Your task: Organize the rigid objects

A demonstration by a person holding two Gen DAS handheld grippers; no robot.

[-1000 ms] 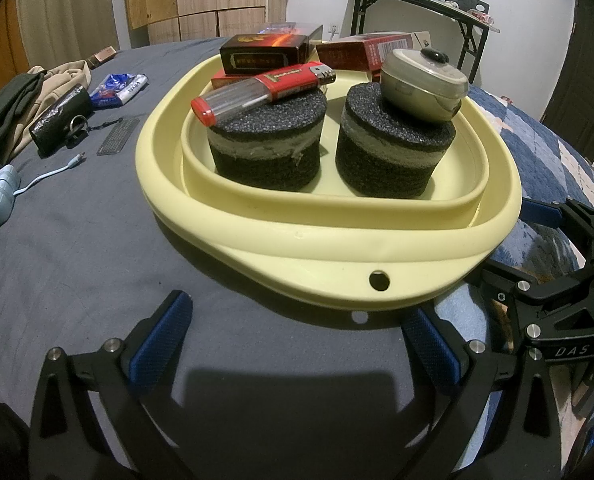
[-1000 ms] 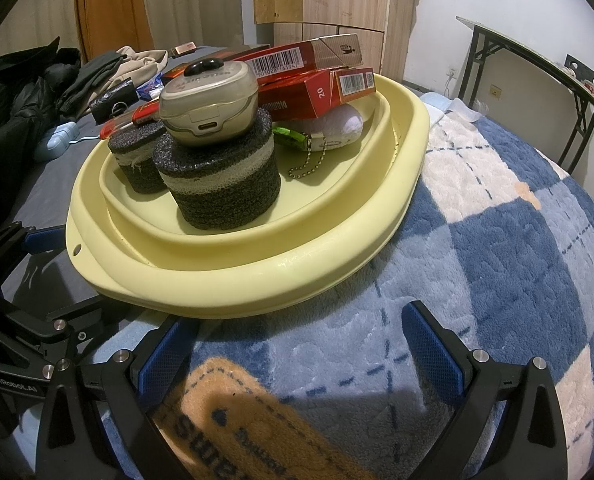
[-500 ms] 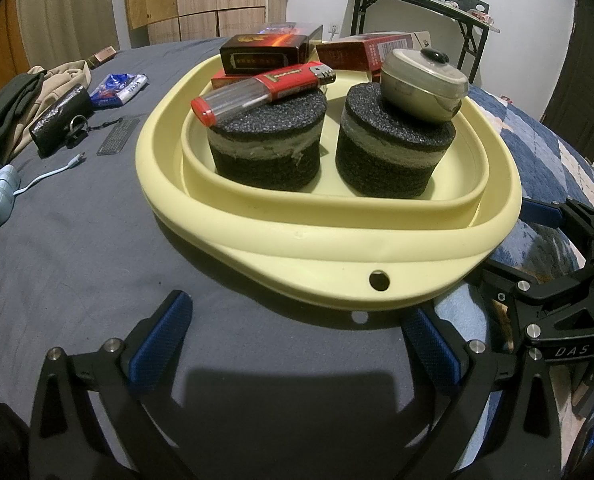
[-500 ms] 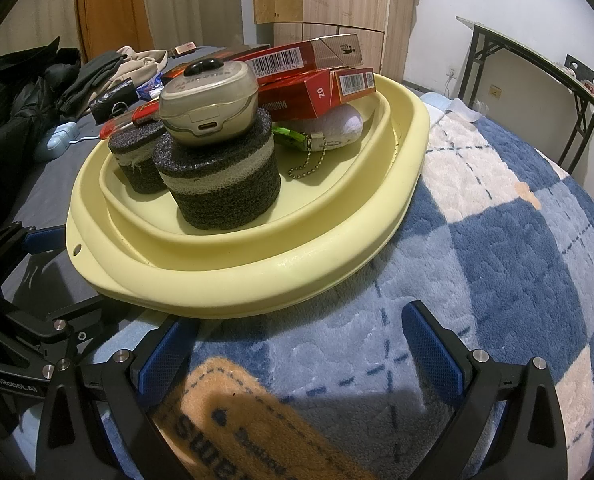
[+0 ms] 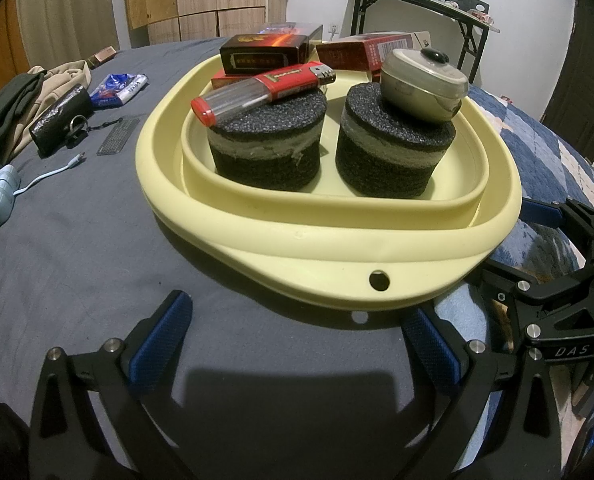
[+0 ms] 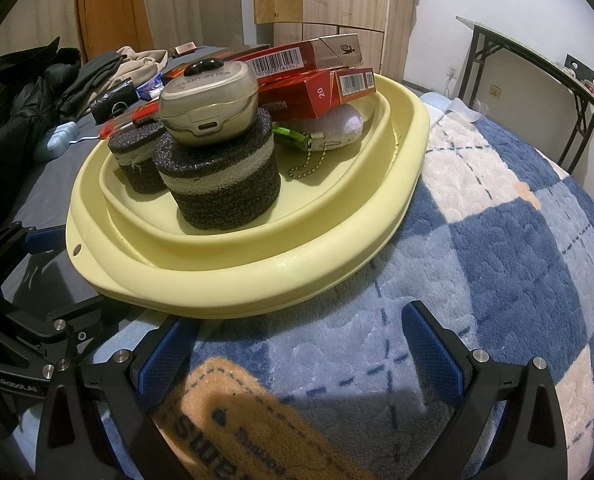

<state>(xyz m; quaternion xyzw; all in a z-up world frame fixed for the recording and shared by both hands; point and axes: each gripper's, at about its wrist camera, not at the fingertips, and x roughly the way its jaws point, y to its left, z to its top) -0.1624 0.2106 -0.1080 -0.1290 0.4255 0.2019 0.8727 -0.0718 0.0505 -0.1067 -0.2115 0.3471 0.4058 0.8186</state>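
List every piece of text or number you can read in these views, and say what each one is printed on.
"DAS": on the right gripper body, seen from the left wrist view.
"GenRobot.AI": on the left gripper body, seen from the right wrist view.
"20": on the end of the lower red carton.
Barcode digits, roughly "901028 16194": on the upper red carton; only partly legible.
Letters on the orange blanket patch: cut off, unreadable.
Print on the lighter, black box and earbud case: too blurred.

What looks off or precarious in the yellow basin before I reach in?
Two things. The red lighter lies across the left foam block, its clear end overhanging the edge. The beige earbud case sits tilted on the right foam block. Behind them, the cigarette boxes are stacked unevenly. Nothing looks spilled or broken.
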